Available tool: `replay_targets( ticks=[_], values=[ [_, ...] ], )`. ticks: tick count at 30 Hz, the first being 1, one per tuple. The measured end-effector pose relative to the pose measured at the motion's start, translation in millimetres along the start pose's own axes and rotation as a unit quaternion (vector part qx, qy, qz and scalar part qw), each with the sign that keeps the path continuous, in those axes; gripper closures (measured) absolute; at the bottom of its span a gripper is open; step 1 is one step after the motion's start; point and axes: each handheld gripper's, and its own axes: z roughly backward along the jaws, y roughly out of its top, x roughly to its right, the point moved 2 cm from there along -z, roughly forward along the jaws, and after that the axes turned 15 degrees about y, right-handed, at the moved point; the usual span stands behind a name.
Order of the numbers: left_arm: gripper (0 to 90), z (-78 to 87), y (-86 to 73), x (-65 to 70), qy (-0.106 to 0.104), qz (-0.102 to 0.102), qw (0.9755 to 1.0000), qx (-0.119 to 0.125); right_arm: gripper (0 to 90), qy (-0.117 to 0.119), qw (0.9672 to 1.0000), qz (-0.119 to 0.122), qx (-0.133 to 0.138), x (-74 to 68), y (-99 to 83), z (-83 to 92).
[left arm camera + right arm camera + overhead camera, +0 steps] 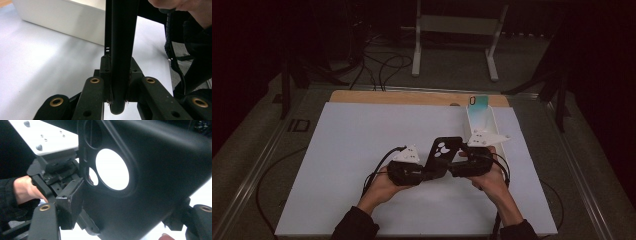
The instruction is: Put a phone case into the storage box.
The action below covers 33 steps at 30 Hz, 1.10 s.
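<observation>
Left to right across the high view: the left gripper [424,171], carried in the person's left hand [384,186], is pinching the lower end of a black plastic phone case with round camera cut-outs [443,154]. In the left gripper view its jaws are pressing in on either side of the case's thin edge [121,50], which is rising straight up the middle of that view.

The case is being held above the middle of the white table mat [347,150], tilted, with its long axis running from the left gripper up and away toward the far side. The right gripper [459,161], carried in the right hand [492,180], is meeting the case from the opposite side. In the right gripper view the case's broad back [160,182] is lying between the jaws, which appear to be closing on its side edges, though contact on the right-hand jaw cannot be told.

Both grippers are touching the case, so neither is nearer; any coming move probably turns on this two-sided hold.

Just beyond the right gripper, a long white open tray [481,122] is extending toward the table's wooden far edge [412,97], with a teal phone case [478,102] at its far end. Beyond the table, the dim room is showing floor cables and a white metal stand [457,30].
</observation>
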Motion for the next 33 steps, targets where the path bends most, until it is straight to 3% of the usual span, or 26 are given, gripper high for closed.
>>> replay_targets(
  ticks=[4, 5, 11, 20, 24, 33],
  values=[
    [80.4, 1.2, 0.1, -0.5, 0.005, 0.004, 1.0, 0.003, 24.1, -0.018, 0.9998, -0.002, -0.002, 0.1, -0.6, 0.9],
    [80.4, 2.3, -0.1, -1.3, 0.014, 0.007, 0.9999, 0.004, 17.9, -0.031, 0.9995, -0.003, -0.002, -0.6, -0.6, 1.1],
    [80.6, 4.6, -0.8, -2.9, 0.036, 0.011, 0.9993, 0.006, 10.1, -0.055, 0.9984, -0.008, -0.002, -2.1, 1.9, 0.9],
    [80.9, 8.2, -2.7, -3.8, 0.072, 0.019, 0.9972, 0.011, 9.3, -0.075, 0.997, -0.016, 0.009, -3.8, 5.8, 2.8],
    [80.9, 7.9, -3.6, -3.0, 0.075, 0.021, 0.9969, 0.014, 9.4, -0.081, 0.9962, -0.024, 0.021, -3.4, 8.8, 3.3],
    [80.8, 3.8, -4.3, 3.1, 0.092, 0.002, 0.9957, 0.005, 13.0, -0.075, 0.9939, -0.06, 0.055, 0.0, 15.7, 0.1]
  ],
)
